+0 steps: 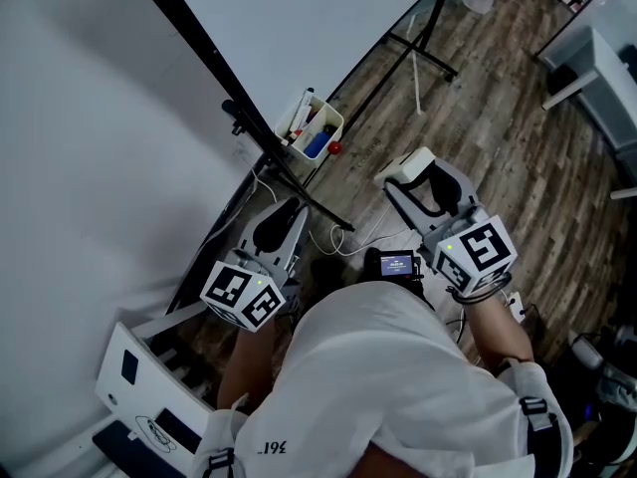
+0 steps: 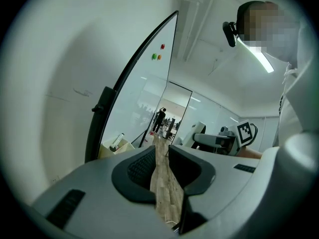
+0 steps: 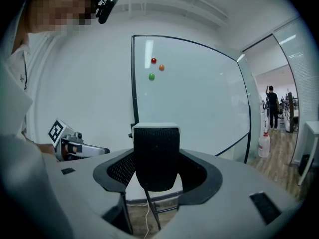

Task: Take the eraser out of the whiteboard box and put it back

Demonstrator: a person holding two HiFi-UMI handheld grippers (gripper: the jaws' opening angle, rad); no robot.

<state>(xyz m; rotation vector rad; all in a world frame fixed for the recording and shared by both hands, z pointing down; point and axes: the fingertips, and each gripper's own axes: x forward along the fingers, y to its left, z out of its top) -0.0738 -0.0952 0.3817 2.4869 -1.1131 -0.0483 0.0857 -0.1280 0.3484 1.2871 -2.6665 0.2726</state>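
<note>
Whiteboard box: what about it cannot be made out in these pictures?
- Head view: contents of the whiteboard box are too small to name.
- Left gripper view: its lower part is hidden behind the left gripper.
- Right gripper view: no box seen; the eraser in the right gripper fills the middle.

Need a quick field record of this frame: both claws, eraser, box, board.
left claw: jaws a narrow gap apart, nothing between them, floor shows through
right claw: shut on the eraser
eraser: out of the box, black felt side facing the right gripper view
whiteboard box: by the whiteboard's lower edge, a few items inside, apart from both claws
whiteboard: upright, red, orange and green magnets near its upper left
task stage: eraser taken out, not yet put back
</note>
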